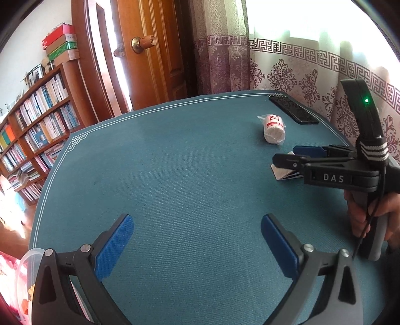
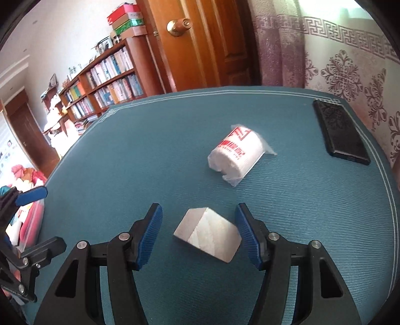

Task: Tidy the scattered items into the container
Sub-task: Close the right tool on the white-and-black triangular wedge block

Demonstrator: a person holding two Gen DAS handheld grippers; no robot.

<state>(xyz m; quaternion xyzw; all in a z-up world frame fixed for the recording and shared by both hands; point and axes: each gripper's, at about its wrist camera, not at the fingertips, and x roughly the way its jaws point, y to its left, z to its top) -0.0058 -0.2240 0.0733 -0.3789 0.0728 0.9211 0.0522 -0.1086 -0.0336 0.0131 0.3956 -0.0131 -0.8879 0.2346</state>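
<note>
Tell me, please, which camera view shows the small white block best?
The right wrist view: the small white block lies whole between the open right gripper fingers. In the left wrist view that gripper hides most of it.

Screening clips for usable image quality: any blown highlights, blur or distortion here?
Left wrist view: bright curtained window blown out, straight teal table mat edge bowed by fisheye. Right wrist view: same overexposure top right, small white box between the open right gripper slightly soft.

Teal mat (image 2: 150,155) with white border lines, white roll (image 2: 235,156) with red print, black embossed case (image 2: 341,132)
</note>
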